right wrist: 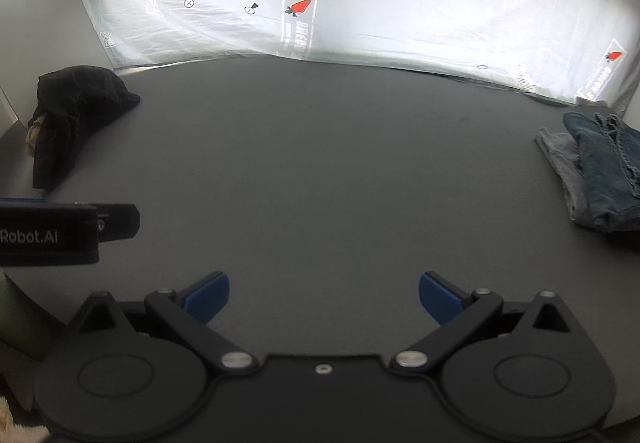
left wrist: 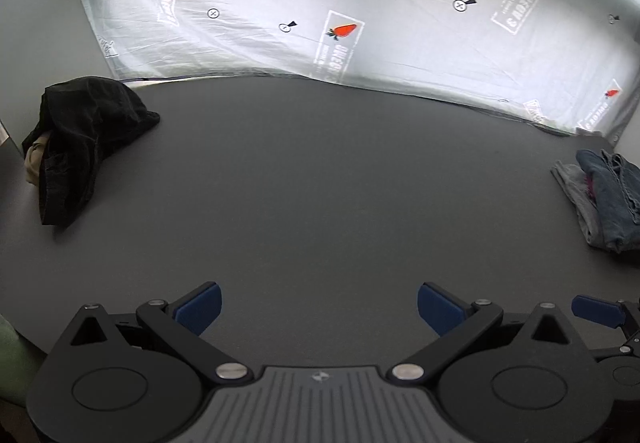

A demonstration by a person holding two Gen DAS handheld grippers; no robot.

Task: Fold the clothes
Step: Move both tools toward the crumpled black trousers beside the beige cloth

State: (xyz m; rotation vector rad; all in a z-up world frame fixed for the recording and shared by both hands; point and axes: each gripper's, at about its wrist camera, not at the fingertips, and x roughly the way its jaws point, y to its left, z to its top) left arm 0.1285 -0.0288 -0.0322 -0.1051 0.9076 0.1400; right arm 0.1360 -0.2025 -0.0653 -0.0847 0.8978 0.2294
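A crumpled black garment [left wrist: 84, 139] lies heaped at the far left of the dark grey table [left wrist: 320, 183], with a bit of beige cloth under it. At the right edge rest blue jeans [left wrist: 616, 195] on a grey garment [left wrist: 576, 195]. My left gripper [left wrist: 319, 307] hovers over the table's near edge, open, nothing between its blue pads. In the right wrist view the black heap [right wrist: 76, 115] and the jeans [right wrist: 608, 171] sit the same way. My right gripper [right wrist: 324, 295] is open and holds nothing. The left gripper's body [right wrist: 52, 231] shows at the left of that view.
A white printed sheet [left wrist: 360, 11] with strawberry logos and arrows hangs behind the table. A grey panel [left wrist: 36, 23] stands at the back left. One blue pad of the right gripper [left wrist: 596, 311] pokes in at the lower right of the left wrist view.
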